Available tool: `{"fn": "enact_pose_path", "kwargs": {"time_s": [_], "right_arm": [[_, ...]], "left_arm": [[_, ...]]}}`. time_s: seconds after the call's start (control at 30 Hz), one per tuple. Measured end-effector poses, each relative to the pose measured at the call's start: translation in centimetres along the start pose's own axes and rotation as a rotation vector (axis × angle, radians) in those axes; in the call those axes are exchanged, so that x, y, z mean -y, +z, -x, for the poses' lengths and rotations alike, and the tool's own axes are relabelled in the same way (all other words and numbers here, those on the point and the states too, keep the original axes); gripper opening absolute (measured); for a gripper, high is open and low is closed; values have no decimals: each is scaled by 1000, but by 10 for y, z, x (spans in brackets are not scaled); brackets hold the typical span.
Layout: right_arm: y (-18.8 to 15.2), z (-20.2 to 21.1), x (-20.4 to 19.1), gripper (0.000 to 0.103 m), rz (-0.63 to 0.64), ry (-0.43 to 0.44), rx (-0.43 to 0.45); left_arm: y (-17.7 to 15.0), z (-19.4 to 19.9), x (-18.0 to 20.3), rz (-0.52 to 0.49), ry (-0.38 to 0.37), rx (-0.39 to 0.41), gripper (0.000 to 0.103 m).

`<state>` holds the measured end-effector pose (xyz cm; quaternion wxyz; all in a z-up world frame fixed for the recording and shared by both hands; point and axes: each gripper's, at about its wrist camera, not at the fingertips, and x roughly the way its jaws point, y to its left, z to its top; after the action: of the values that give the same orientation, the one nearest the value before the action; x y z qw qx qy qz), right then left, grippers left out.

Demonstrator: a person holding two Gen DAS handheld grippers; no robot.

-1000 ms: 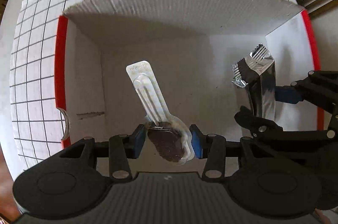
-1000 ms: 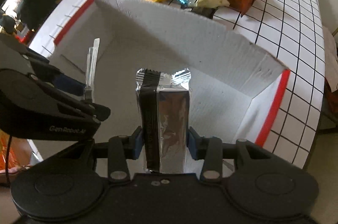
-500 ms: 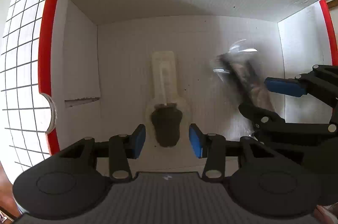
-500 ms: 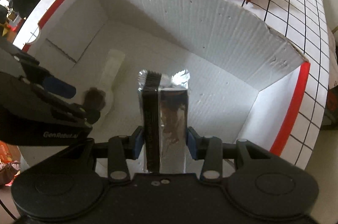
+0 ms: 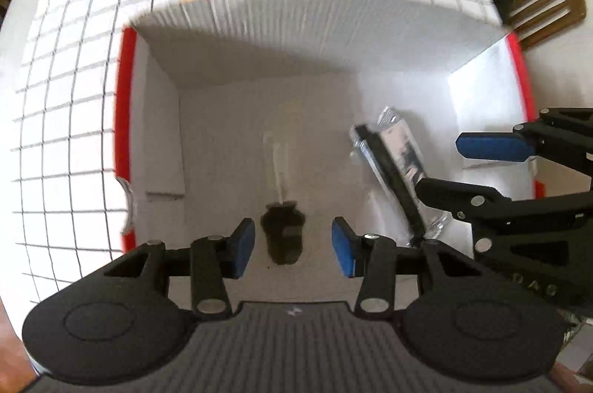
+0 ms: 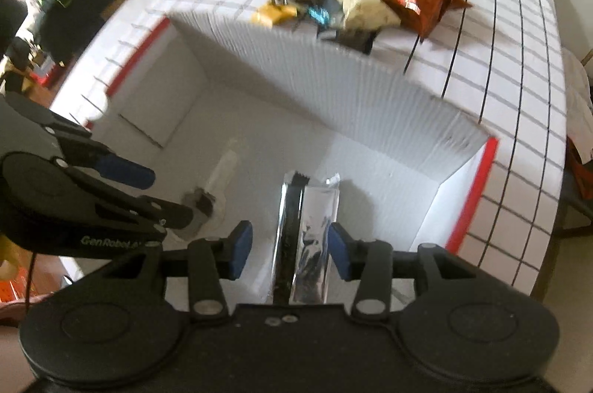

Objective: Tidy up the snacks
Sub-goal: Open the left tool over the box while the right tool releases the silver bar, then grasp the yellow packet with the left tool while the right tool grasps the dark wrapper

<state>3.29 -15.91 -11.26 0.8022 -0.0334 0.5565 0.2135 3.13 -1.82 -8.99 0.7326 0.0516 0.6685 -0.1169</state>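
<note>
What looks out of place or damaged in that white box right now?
Nothing looks damaged. The silver bar leans tilted between the opening right gripper, and the clear-wrapped spoon snack lies flat on the box floor.

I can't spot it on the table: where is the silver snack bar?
The silver snack bar is inside the white box, right of the clear-wrapped chocolate snack.

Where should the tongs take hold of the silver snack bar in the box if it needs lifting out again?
Grip the silver snack bar across its narrow width, near the middle of its length, coming from above. It lies long and flat on the floor of the box, so its two long edges are the faces open to the pads. The right tongs already straddle it, jaws opening.
</note>
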Motion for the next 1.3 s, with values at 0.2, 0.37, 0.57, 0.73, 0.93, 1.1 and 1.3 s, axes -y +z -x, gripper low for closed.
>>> {"fn": "enact_pose_path", "kwargs": {"time_s": [0.2, 0.37, 0.57, 0.73, 0.93, 1.1, 1.3], "right_arm": [[16, 31, 3, 48, 3, 3, 88], [32, 48, 8, 50, 5, -9, 149], [53, 64, 13, 59, 8, -15, 213], [71, 72, 16, 69, 14, -18, 262], [92, 70, 20, 85, 23, -20, 277], [112, 57, 25, 93, 28, -29, 256], [138, 36, 31, 94, 43, -40, 198]], "left_arm": [[7, 32, -5, -9, -5, 95, 46], [20, 54, -12, 2, -1, 181, 52], [34, 80, -22, 0, 34, 291, 60], [49, 97, -33, 6, 63, 372, 72], [65, 105, -45, 1, 60, 432, 83], [87, 101, -58, 5, 48, 428, 85], [118, 78, -75, 2, 33, 342, 85]]}}
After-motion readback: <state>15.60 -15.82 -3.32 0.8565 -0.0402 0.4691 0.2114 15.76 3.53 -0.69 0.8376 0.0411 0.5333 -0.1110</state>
